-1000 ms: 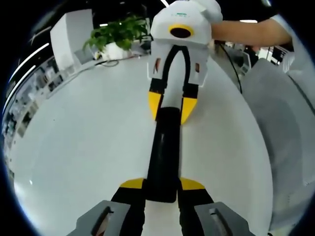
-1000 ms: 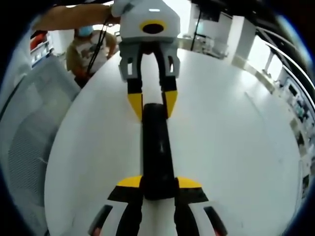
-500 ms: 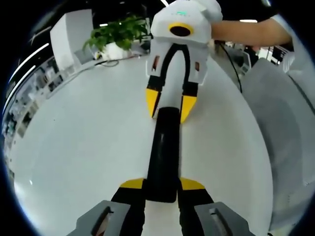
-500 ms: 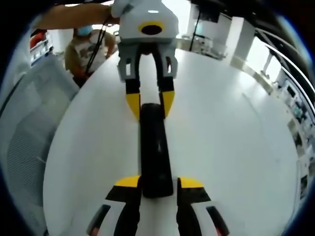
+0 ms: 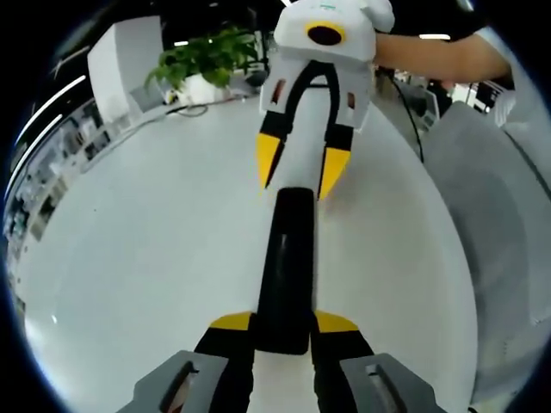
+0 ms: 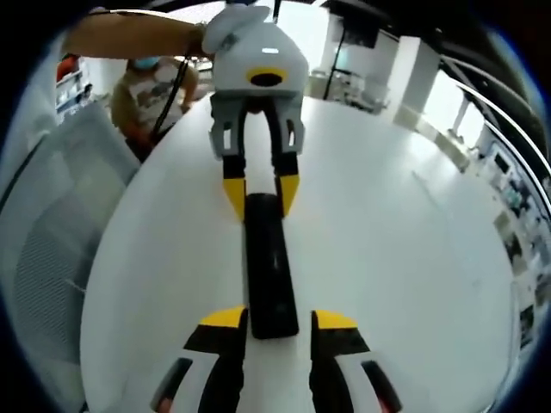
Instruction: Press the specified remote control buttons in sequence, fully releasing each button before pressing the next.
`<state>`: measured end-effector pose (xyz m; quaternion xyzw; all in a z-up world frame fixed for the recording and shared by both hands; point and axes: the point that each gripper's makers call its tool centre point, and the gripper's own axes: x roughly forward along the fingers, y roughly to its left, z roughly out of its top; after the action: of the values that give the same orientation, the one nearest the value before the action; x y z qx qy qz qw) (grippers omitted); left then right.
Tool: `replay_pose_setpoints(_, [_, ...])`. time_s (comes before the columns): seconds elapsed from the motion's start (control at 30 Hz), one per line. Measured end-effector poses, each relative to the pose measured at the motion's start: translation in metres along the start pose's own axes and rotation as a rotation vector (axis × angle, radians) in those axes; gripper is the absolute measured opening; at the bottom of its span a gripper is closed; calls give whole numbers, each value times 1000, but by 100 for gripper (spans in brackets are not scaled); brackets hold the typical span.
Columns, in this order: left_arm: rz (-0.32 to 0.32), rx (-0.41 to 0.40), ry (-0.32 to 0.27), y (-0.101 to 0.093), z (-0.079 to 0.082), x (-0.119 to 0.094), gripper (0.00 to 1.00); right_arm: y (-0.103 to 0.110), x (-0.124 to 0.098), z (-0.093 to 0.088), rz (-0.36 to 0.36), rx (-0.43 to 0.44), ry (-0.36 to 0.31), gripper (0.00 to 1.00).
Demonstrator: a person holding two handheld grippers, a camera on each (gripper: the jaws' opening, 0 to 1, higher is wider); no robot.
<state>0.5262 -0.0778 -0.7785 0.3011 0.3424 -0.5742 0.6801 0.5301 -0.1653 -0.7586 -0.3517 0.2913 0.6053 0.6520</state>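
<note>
left gripper view: low over table (image 5: 129, 258), facing right tool (image 5: 297, 176) | right gripper view: opposite, facing left tool (image 6: 260, 196) | shared: remote (image 5: 284, 267) lengthwise between both tools, close.

You have a round white table (image 5: 146, 249) in front of you. At its far edge, a potted green plant (image 5: 202, 64) stands beside a white pillar (image 5: 125, 64). A grey mesh chair (image 6: 47, 232) sits beside the table, with a seated person (image 6: 151, 90) behind it.
</note>
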Motion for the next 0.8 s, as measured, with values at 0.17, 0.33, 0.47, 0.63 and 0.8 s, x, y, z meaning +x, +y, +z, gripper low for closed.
replay_pose_setpoints(0.17, [1,1,3,0,0,0,24,-1,-5,4,-17,-19,-3,24])
replay_pose_setpoints(0.33, [2,1,3,0,0,0,24,-3,-8,4,-37,-51,13,19])
replay_pose_setpoints(0.47, [3,0,3,0,0,0,24,-3,-11,5,-40,-60,19,18])
replay_pose_setpoints(0.63, [2,-1,1,0,0,0,24,-5,-15,4,-49,-79,34,12])
replay_pose_setpoints(0.8, [1,-2,-1,0,0,0,24,-6,-16,3,-43,-77,42,11])
